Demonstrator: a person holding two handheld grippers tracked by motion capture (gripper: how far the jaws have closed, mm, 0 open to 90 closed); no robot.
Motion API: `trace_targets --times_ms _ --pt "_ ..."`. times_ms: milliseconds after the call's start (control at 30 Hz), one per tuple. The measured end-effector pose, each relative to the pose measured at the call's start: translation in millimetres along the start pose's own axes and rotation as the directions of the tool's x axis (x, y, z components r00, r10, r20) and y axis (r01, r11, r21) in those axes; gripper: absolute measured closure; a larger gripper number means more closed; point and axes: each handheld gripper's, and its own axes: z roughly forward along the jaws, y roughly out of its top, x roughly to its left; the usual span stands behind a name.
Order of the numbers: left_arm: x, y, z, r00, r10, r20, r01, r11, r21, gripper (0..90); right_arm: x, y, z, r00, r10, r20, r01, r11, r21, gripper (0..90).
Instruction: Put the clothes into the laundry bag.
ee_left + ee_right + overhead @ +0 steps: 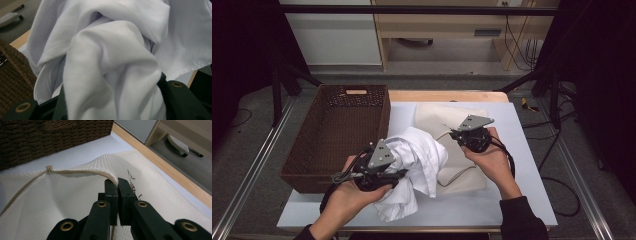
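A crumpled white garment [419, 157] hangs bunched over the table's middle, with my left gripper [398, 173] shut on a thick fold of it. In the left gripper view the cloth [112, 62] bulges up between the two jaws and hides their tips. A cream mesh bag [459, 114] lies flat to the right of the garment. My right gripper [453, 134] is shut on the bag's zippered edge and holds it slightly raised. The right gripper view has the gripper [117, 184] pinching that edge of the mesh bag [62, 205], with the zipper pull [49, 167] further along.
A dark woven basket [383, 120] stands at the table's left, close beside the garment; its wall shows as basket [15, 72] and basket [50, 137]. The white tabletop [517, 165] has free room at the right. A wooden table edge [155, 160] runs behind the bag.
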Motion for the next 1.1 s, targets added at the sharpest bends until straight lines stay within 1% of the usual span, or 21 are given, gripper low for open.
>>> trace_targets --times_ms 33,67,133,167,200,333,533,600,667,833,933,967,1000,1100 --pt "0.0 0.0 0.0 1.0 0.0 0.0 0.0 1.0 0.0 52.2 0.0 0.0 0.0 1.0 0.0 0.0 0.0 1.0 0.0 87.6" --pt "-4.6 -0.5 0.3 0.9999 0.003 0.014 -0.003 1.0 -0.005 52.2 -0.4 -0.1 0.0 1.0 0.0 -0.001 0.0 1.0 -0.002 87.6" --pt "-8.7 -1.3 1.9 0.9997 0.011 0.022 -0.011 0.9999 -0.003 52.2 -0.9 -0.5 0.3 1.0 0.001 -0.001 -0.001 1.0 -0.003 87.6" --pt "-8.7 -1.3 1.9 0.9997 0.011 0.022 -0.011 0.9999 -0.003 52.2 -0.9 -0.5 0.3 1.0 0.001 -0.001 -0.001 1.0 -0.003 87.6" --pt "-11.7 -1.9 3.9 0.9995 0.02 0.025 -0.02 0.9998 0.002 52.2 -0.4 -0.4 0.3 1.0 0.002 0.0 -0.002 1.0 0.0 87.6" --pt "-13.9 -2.8 5.2 0.9994 0.021 0.026 -0.021 0.9998 -0.001 52.2 -0.4 -0.4 0.4 1.0 0.002 0.0 -0.002 1.0 0.0 87.6" --pt "-16.5 -4.5 1.9 0.9993 0.017 0.034 -0.017 0.9997 -0.015 52.2 -1.8 -1.2 0.0 1.0 0.003 0.001 -0.003 1.0 0.001 87.6" --pt "-18.2 -6.1 2.6 0.9992 0.018 0.034 -0.018 0.9997 -0.016 52.2 -2.0 -1.4 0.0 1.0 0.003 0.001 -0.003 1.0 0.002 87.6" --pt "-21.1 -8.7 4.4 0.9987 0.02 0.046 -0.02 0.9997 -0.011 52.2 -2.0 -1.7 0.5 1.0 0.003 -0.001 -0.003 1.0 0.002 87.6" --pt "-24.8 -11.1 5.8 0.9984 0.025 0.052 -0.024 0.9997 -0.005 52.2 -1.7 -1.6 1.2 1.0 0.002 -0.001 -0.002 1.0 0.002 87.7" --pt "-30.4 -13.0 8.3 0.9974 0.029 0.066 -0.029 0.9996 -0.001 52.2 -2.0 -1.6 0.9 1.0 0.003 -0.001 -0.003 1.0 0.002 87.7" --pt "-32.1 -13.2 8.7 0.9966 0.037 0.073 -0.037 0.9993 0.004 52.2 -2.1 -1.7 0.9 1.0 0.004 -0.001 -0.004 1.0 0.001 87.6" --pt "-32.1 -13.2 8.7 0.9966 0.037 0.073 -0.037 0.9993 0.004 52.1 -2.1 -1.7 0.9 1.0 0.004 -0.001 -0.004 1.0 0.001 87.6" --pt "-43.0 -13.3 10.7 0.9926 0.059 0.106 -0.06 0.9981 0.007 52.2 -2.4 -1.7 0.7 1.0 0.005 0.0 -0.005 1.0 0.003 87.6"
